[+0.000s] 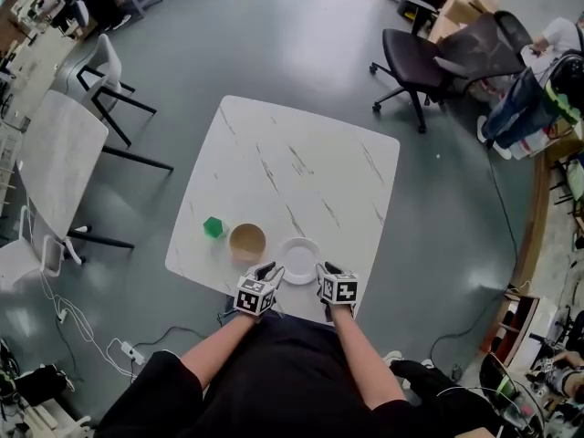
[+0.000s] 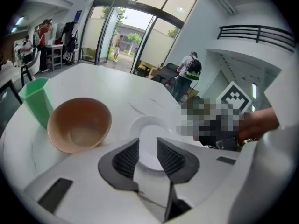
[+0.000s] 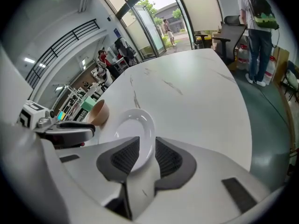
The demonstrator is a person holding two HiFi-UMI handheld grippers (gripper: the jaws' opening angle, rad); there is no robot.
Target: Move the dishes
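Note:
A white plate [image 1: 299,260] lies flat near the front edge of the white marble table [image 1: 301,167]. To its left stand a tan bowl [image 1: 247,242] and a green cup [image 1: 213,227]. My left gripper [image 1: 267,269] hovers at the plate's near-left rim and my right gripper [image 1: 326,269] at its near-right rim. In the left gripper view the gripper [image 2: 147,141] is open, with the plate [image 2: 148,125] just beyond its tips and the bowl [image 2: 79,124] and cup [image 2: 37,101] to the left. The right gripper [image 3: 147,141] is open with the plate's [image 3: 133,129] near rim between its jaws.
A second white table [image 1: 57,158] and white chairs [image 1: 105,76] stand to the left. A black office chair [image 1: 429,62] is at the back right. Cables [image 1: 91,331] lie on the floor at front left. A person with a backpack [image 3: 256,27] stands past the table's far side.

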